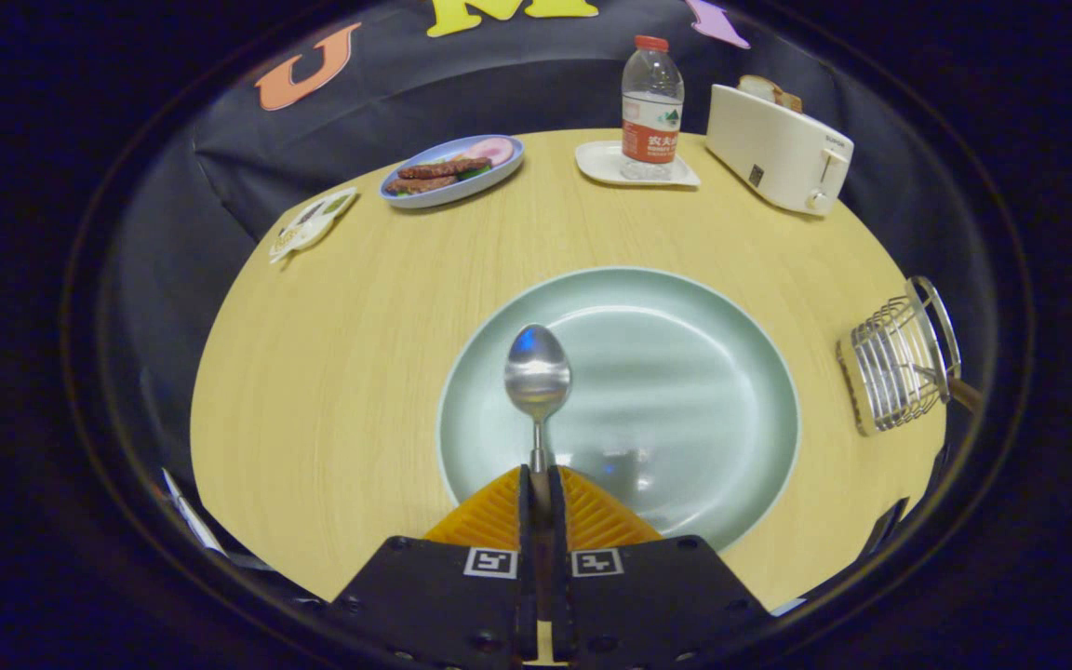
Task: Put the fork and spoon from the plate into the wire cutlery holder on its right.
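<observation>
The gripper (537,479) is clamped on the spoon (537,372) by its handle, bowl forward over the plate (685,372), ready to carry right to the holder (899,368). A handle there may be the fork.

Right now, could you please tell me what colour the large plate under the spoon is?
Pale green, seen in the gripper view: plate, beneath the spoon.
</observation>
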{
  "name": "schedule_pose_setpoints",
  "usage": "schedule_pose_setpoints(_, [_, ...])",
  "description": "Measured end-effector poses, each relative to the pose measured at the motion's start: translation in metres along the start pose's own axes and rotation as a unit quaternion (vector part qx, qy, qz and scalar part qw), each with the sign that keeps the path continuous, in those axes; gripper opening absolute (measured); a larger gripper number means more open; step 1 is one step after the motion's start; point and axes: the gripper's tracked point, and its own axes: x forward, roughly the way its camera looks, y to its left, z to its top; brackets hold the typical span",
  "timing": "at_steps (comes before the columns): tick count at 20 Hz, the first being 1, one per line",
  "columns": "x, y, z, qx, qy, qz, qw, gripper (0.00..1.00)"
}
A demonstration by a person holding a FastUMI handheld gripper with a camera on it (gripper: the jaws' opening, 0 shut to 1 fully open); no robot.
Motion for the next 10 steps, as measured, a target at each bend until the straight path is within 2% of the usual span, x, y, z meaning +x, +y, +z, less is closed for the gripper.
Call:
schedule_pose_setpoints(2, [-0.004, -0.007, 0.001, -0.014, 0.000, 0.001, 1.000, 0.06])
schedule_pose_setpoints(3, [-0.006, -0.014, 0.000, -0.018, 0.001, -0.005, 1.000, 0.01])
schedule_pose_setpoints(10, [-0.060, -0.058, 0.017, -0.038, -0.008, 0.005, 0.999, 0.01])
